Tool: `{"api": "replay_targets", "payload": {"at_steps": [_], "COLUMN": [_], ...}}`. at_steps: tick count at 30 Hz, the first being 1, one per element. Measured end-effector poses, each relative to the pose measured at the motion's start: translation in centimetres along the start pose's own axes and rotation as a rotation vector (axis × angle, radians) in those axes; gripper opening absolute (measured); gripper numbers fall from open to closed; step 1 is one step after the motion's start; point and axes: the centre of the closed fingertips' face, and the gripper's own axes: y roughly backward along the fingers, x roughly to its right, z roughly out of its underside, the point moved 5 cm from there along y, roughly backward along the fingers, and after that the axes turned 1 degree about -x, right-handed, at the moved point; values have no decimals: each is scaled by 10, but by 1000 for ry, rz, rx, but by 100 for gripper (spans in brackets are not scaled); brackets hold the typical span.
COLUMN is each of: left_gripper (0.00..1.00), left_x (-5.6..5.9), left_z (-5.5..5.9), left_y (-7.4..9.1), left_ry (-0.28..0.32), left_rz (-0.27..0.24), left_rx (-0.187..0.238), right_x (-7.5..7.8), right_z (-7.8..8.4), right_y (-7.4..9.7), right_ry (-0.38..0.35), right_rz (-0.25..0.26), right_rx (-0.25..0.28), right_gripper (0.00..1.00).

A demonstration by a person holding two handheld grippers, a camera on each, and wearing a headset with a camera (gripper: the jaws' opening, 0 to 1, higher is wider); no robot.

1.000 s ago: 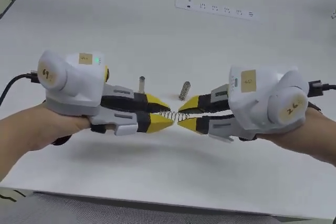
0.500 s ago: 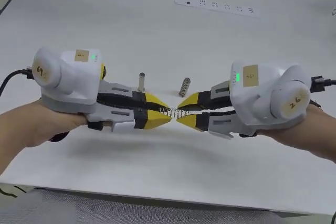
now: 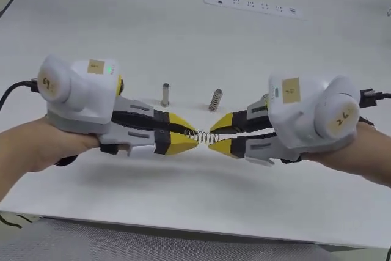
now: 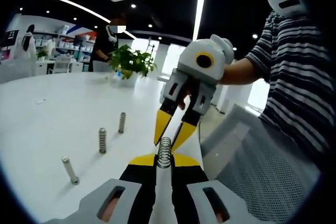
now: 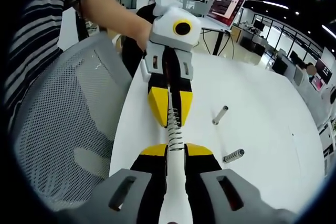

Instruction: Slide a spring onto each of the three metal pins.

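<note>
The left hand (image 3: 33,148) holds the left tongs (image 3: 194,135) low over the white tabletop (image 3: 122,29), pointing to the right and almost level. The right hand (image 3: 360,157) holds the right tongs (image 3: 212,137) pointing to the left, so the two tips meet nose to nose, just above the tabletop near its front edge. Between the tips there is a small spring (image 3: 203,137), lying almost level in the air. The left tongs are clenched on one end of this spring, which the left gripper view shows clearly. The jaws of the right tongs stand a little apart, released, with the other end of the spring between them; I cannot tell if they touch it. Behind the tips, a bare pin (image 3: 165,95) stands upright on the tabletop. To the right of it, apart from it, stands a second pin (image 3: 215,99), a little tilted, with a spring already on it.
</note>
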Motion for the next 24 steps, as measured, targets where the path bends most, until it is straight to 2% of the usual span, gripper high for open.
{"api": "replay_targets", "payload": {"at_steps": [3,7,16,21,24], "left_gripper": [2,2,2,2,2], "left_x": [0,1,3,3,4], "left_z": [-1,0,1,1,4], "left_y": [1,1,1,2,0], "left_ry": [3,6,10,1,-12], "left_rz": [3,13,19,9,10], "left_rx": [0,-4,-16,-12,-26], "right_x": [0,1,-3,0,4], "right_z": [4,1,-2,-11,-21], "right_y": [2,4,6,13,18], "right_ry": [-16,-32,-23,-7,-3], "right_rz": [2,5,-16,-4,-4], "right_rx": [1,29,45,59,93], "right_gripper": [9,9,7,7,7]}}
